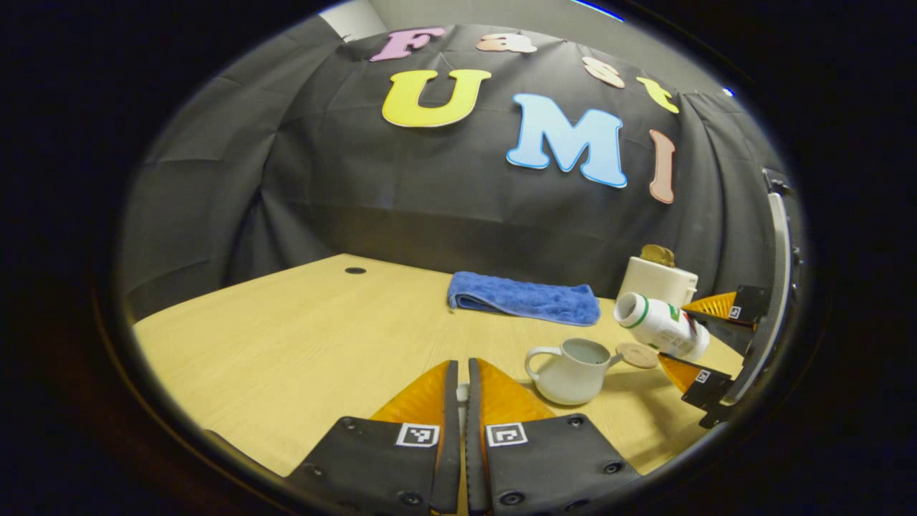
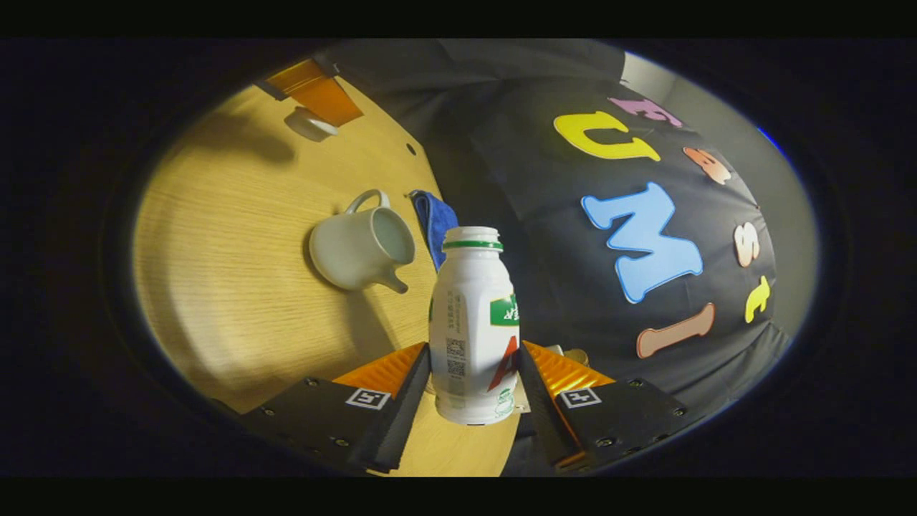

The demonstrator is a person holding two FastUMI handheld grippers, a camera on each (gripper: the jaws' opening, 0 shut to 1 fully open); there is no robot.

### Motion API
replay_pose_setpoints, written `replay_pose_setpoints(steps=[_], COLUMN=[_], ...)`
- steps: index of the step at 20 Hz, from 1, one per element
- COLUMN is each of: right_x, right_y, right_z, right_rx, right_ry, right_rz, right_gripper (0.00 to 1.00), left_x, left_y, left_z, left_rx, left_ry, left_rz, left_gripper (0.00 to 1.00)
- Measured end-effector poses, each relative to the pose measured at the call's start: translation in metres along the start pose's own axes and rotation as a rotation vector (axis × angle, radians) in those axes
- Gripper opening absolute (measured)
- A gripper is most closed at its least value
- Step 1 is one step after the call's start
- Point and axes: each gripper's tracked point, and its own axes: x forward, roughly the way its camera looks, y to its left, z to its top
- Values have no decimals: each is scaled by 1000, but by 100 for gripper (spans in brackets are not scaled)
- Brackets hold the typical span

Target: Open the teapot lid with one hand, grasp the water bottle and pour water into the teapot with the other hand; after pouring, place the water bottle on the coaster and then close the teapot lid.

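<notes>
Left tongs (image 1: pixel 462 373) closed, right tongs (image 2: pixel 474 358) clamped.

The water bottle (image 2: pixel 470 326) carries a green-and-red label, fine print and a square code, all too small and blurred to read.

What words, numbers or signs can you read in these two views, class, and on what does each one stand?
Water bottle: printed label with code squares, too small and blurred to read.
Square markers on the fingers of the left gripper: coded patterns, no words.
Square markers on the fingers of the right gripper: the same, no words.
Teapot and teapot lid: no text.
</notes>
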Motion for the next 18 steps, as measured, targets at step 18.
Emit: replay_pose_setpoints(steps=[18], right_x=[3], right_y=[-8], right_z=[2], right_rx=[-227], right_ry=[-5], right_rz=[7], right_gripper=[71], left_x=[1], left_y=[0], left_z=[0], left_rx=[3], left_ry=[-7], left_rz=[12], left_gripper=[10])
